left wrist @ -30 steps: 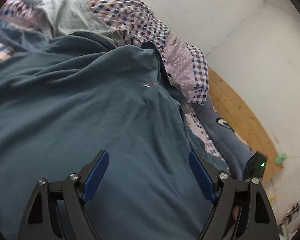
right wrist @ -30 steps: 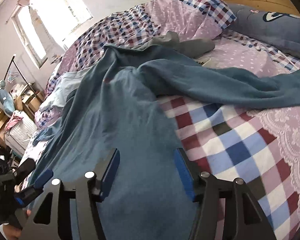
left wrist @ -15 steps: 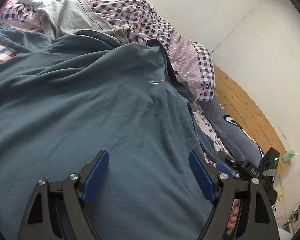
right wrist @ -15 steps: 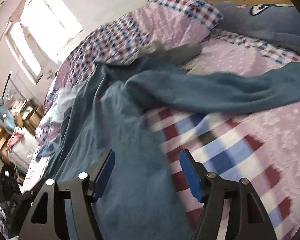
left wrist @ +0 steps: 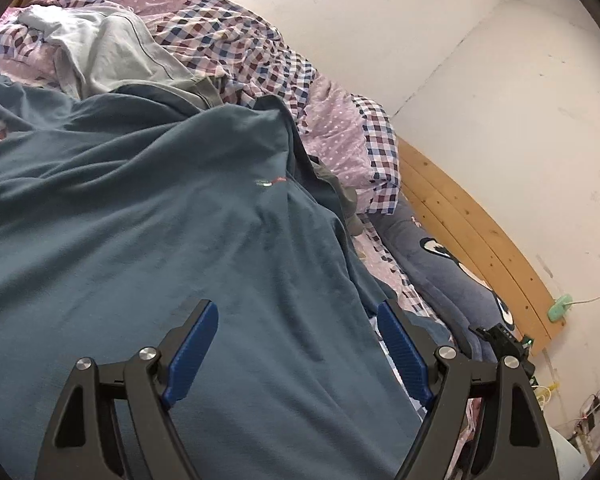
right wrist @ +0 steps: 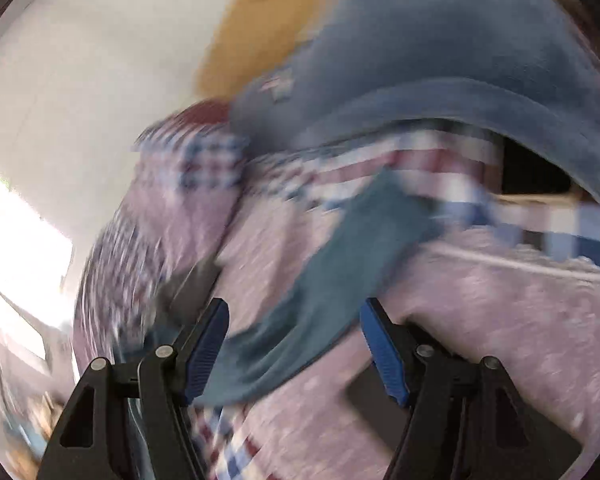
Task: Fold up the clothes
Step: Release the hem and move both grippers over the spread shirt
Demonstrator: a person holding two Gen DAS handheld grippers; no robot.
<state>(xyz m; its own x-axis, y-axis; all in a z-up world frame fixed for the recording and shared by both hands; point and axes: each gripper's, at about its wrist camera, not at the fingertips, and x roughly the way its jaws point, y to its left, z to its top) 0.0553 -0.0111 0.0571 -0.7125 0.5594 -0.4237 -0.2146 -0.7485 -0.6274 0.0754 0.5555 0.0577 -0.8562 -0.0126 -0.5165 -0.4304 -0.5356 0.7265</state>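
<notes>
Left gripper (left wrist: 296,344) is spread wide with nothing in it, hovering right over the teal sweatshirt (left wrist: 148,248) laid out across the bed. Right gripper (right wrist: 294,344) is wide apart too, empty, with a teal sleeve (right wrist: 340,264) running between its fingers in a really blurry view. Farther back there's a grey garment (left wrist: 116,56) on the checked duvet (left wrist: 236,52), a blue pillow (left wrist: 440,268) and the wooden headboard (left wrist: 472,236).

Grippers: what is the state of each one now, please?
Left gripper: open, over the teal shirt, holding nothing.
Right gripper: open, holding nothing; view blurred.
</notes>
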